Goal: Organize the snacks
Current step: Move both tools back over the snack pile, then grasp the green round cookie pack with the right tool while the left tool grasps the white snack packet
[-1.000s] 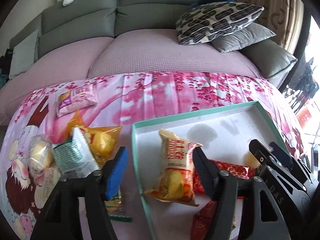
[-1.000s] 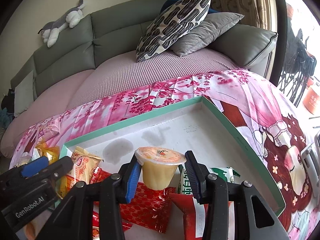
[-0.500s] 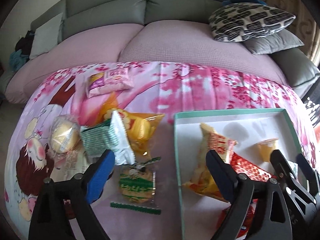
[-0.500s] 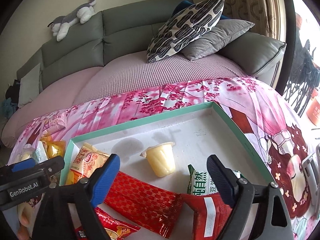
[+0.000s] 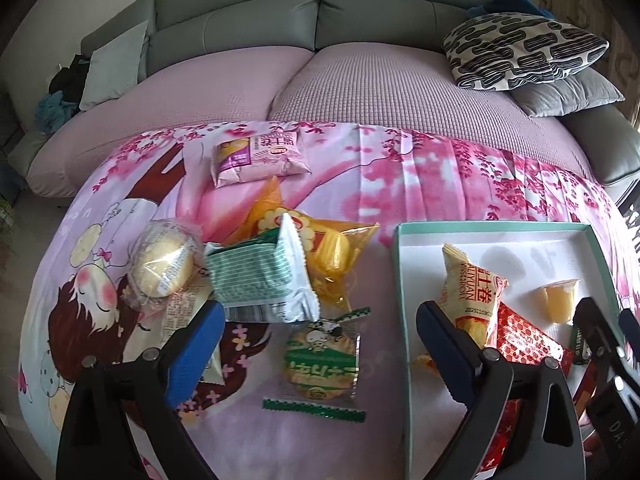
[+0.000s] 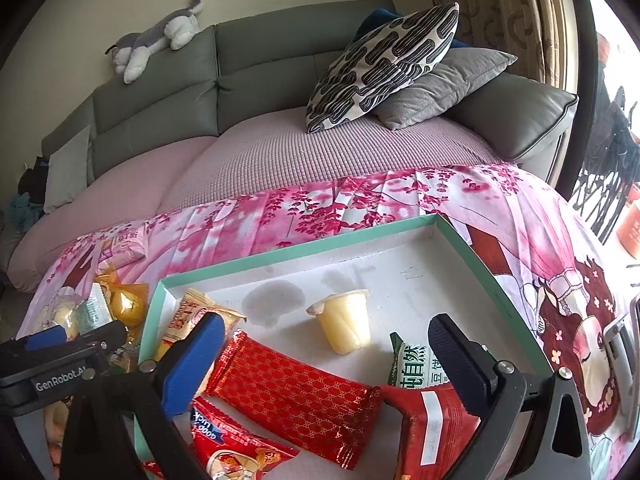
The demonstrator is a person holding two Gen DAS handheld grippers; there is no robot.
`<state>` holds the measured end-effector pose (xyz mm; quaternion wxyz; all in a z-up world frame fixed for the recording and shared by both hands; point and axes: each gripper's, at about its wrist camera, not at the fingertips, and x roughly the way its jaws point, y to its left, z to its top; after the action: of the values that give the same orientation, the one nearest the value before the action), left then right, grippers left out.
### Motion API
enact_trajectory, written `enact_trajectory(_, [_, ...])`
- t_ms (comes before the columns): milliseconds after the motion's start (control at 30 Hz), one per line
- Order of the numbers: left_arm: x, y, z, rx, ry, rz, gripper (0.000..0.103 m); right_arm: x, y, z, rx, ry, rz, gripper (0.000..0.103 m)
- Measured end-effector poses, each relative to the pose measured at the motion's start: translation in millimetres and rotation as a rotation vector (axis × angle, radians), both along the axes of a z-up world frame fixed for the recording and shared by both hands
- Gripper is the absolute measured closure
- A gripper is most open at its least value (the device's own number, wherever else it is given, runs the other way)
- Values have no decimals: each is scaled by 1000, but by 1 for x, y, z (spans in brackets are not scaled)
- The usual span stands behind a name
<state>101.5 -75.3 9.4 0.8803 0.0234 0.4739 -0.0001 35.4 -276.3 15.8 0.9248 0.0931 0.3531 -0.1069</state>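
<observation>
A teal-rimmed white box lies on a pink cartoon cloth. In it are a yellow jelly cup, a red wrapper, a cream snack pack and a green-white pack. My right gripper is open and empty just in front of the cup. My left gripper is open and empty above a green round biscuit pack. Loose snacks lie left of the box: a green-white pouch, a yellow bag, a wrapped bun, a pink pack.
A grey sofa with lilac seat cover lies behind the cloth. Patterned and grey cushions sit at its right end. A plush toy lies on the backrest. The left gripper's body shows at the right wrist view's left edge.
My right gripper has opened, let go of the jelly cup in the box and drawn back. My left gripper has opened wider and moved left from the box to over the loose snacks.
</observation>
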Motion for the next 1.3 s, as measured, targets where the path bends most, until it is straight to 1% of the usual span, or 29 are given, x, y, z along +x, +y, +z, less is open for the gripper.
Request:
enact_trajectory(200, [-3, 13, 13, 3, -18, 11, 6, -9, 9, 18, -21, -48, -16, 0])
enact_trajectory(333, [-7, 26, 21, 2, -35, 26, 6, -15, 15, 32, -16, -97, -28, 0])
enact_trajectory(467, [-9, 44, 24, 1, -34, 62, 6, -17, 29, 39, -25, -110, 15, 0])
enact_trajectory(700, [-13, 84, 16, 7, -1, 157, 6, -10, 73, 31, -28, -60, 131, 0])
enact_trajectory(1033, [-21, 147, 15, -63, 11, 300, 6, -4, 146, 9, -51, -7, 322, 0])
enact_trajectory(1233, [-23, 170, 8, -104, 28, 346, 6, 1, 173, -6, -27, 26, 399, 2])
enact_trajectory(1300, [-21, 171, 5, -110, 35, 343, 6, 4, 176, -11, -11, 44, 403, 6])
